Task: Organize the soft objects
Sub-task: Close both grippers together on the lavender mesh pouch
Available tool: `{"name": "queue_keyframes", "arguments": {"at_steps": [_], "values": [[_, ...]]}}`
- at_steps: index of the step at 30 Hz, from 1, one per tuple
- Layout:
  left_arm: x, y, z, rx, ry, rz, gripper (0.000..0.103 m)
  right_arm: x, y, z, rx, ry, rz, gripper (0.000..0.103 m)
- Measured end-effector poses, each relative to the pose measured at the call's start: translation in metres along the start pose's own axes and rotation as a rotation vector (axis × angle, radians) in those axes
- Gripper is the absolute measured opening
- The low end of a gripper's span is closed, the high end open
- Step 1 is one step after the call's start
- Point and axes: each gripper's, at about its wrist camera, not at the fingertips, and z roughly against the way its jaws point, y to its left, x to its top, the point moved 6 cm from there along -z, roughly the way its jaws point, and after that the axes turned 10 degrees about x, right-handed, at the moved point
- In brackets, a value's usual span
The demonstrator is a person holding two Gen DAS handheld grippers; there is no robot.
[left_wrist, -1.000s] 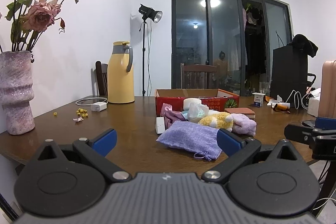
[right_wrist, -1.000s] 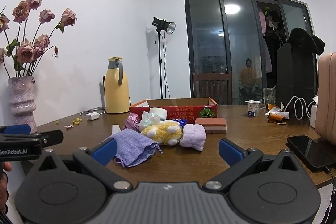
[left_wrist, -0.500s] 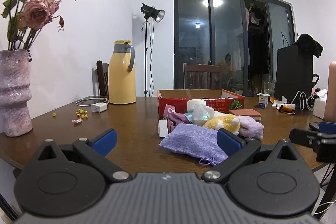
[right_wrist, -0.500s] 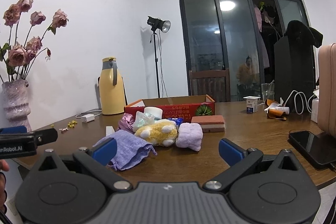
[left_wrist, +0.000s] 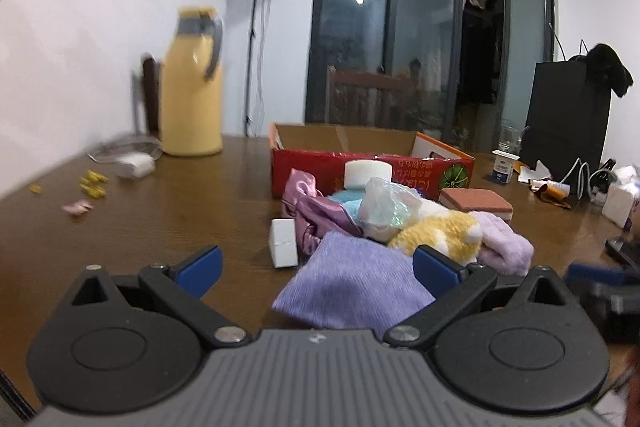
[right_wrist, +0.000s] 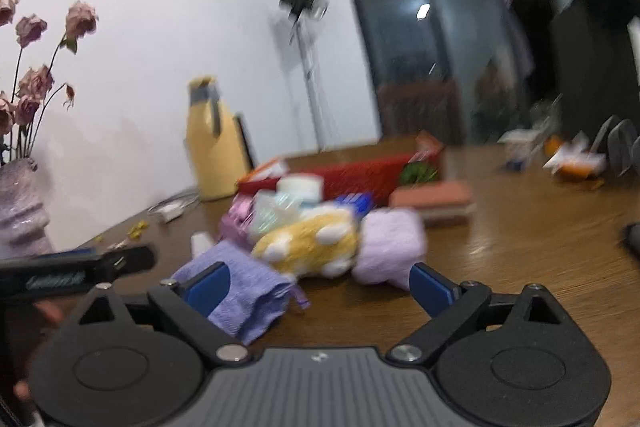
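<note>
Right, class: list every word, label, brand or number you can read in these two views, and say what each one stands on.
No text here can be quoted with confidence.
red cardboard box: white printed characters on its front, upside down, too blurred to read.
left gripper: white lettering on its side, smeared by motion blur.
small white carton: dark label, too small to read.

Brown wooden bench (left_wrist: pixel 200 211). Directly on it: red cardboard box (left_wrist: pixel 372 167), yellow thermos jug (left_wrist: pixel 194 99), white charger (left_wrist: pixel 134 163), small white box (left_wrist: pixel 283 243), purple cloth pouch (left_wrist: pixel 352 287), terracotta sponge block (left_wrist: pixel 476 199).
</note>
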Motion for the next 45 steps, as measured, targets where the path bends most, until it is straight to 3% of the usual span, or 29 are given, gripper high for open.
{"name": "queue_keyframes", "arguments": {"at_steps": [4, 6, 7, 8, 9, 11, 13, 14, 16, 20, 26, 28, 30, 31, 32, 33, 37, 39, 41, 42, 43, 44, 45], "values": [[0.004, 0.008, -0.043, -0.081, 0.15, 0.034, 0.1, -0.004, 0.007, -0.035, 0.052, 0.04, -0.045, 0.096], [0.001, 0.007, -0.057, -0.148, 0.219, 0.032, 0.094, -0.004, 0.009, -0.053, 0.041, 0.056, -0.049, 0.095], [-0.003, 0.006, -0.062, -0.167, 0.248, 0.022, 0.077, -0.005, 0.009, -0.06, 0.033, 0.065, -0.047, 0.092], [-0.006, 0.005, -0.065, -0.193, 0.265, 0.017, 0.068, -0.007, 0.01, -0.067, 0.024, 0.085, -0.049, 0.089], [-0.008, 0.006, -0.063, -0.224, 0.263, 0.029, 0.065, -0.01, 0.01, -0.071, 0.026, 0.119, -0.058, 0.083], [-0.01, 0.003, -0.053, -0.263, 0.252, 0.018, 0.044, -0.013, 0.011, -0.072, 0.044, 0.148, -0.062, 0.073], [-0.015, -0.002, -0.037, -0.297, 0.245, 0.004, 0.039, -0.016, 0.012, -0.067, 0.036, 0.163, -0.06, 0.066], [-0.019, -0.006, -0.029, -0.307, 0.246, 0.004, 0.036, -0.017, 0.012, -0.064, 0.043, 0.165, -0.063, 0.06], [-0.027, -0.012, -0.012, -0.326, 0.251, 0.002, 0.034, -0.02, 0.012, -0.056, 0.078, 0.185, -0.087, 0.016], [-0.038, -0.024, 0.025, -0.344, 0.26, 0.004, 0.025, -0.021, 0.015, -0.031, 0.063, 0.181, -0.034, 0.014], [-0.05, -0.036, 0.056, -0.379, 0.271, 0.011, 0.025, -0.025, 0.0, 0.005, 0.017, 0.174, -0.06, 0.014], [-0.048, -0.035, 0.064, -0.385, 0.256, 0.019, 0.026, -0.025, -0.003, 0.012, -0.031, 0.151, -0.054, 0.021], [-0.047, -0.032, 0.067, -0.367, 0.244, 0.014, 0.038, -0.023, -0.008, 0.02, -0.041, 0.124, -0.075, 0.031], [-0.046, -0.029, 0.068, -0.352, 0.231, 0.018, 0.051, -0.021, -0.011, 0.023, -0.043, 0.103, -0.098, 0.049], [-0.044, -0.028, 0.067, -0.339, 0.221, 0.026, 0.059, -0.02, -0.014, 0.025, -0.052, 0.09, -0.119, 0.059], [-0.044, -0.026, 0.065, -0.33, 0.218, 0.029, 0.06, -0.018, -0.015, 0.027, -0.063, 0.081, -0.129, 0.068], [-0.051, -0.03, 0.048, -0.306, 0.264, 0.018, 0.058, -0.024, -0.007, 0.024, -0.076, 0.096, -0.075, 0.067], [-0.057, -0.033, 0.04, -0.319, 0.291, 0.01, 0.043, -0.033, -0.003, 0.018, -0.11, 0.128, -0.021, 0.067], [-0.058, -0.035, 0.037, -0.354, 0.3, 0.02, 0.02, -0.039, -0.002, 0.012, -0.137, 0.141, 0.017, 0.064], [-0.057, -0.036, 0.035, -0.367, 0.299, 0.022, 0.018, -0.042, -0.001, 0.011, -0.15, 0.14, 0.042, 0.061], [-0.056, -0.038, 0.036, -0.376, 0.289, 0.016, 0.011, -0.044, 0.001, 0.009, -0.164, 0.144, 0.078, 0.052], [-0.054, -0.04, 0.035, -0.38, 0.276, 0.001, 0.008, -0.045, 0.004, 0.006, -0.171, 0.152, 0.132, 0.045], [-0.054, -0.042, 0.034, -0.38, 0.272, -0.016, 0.008, -0.046, 0.008, 0.004, -0.157, 0.155, 0.161, 0.03]]}}
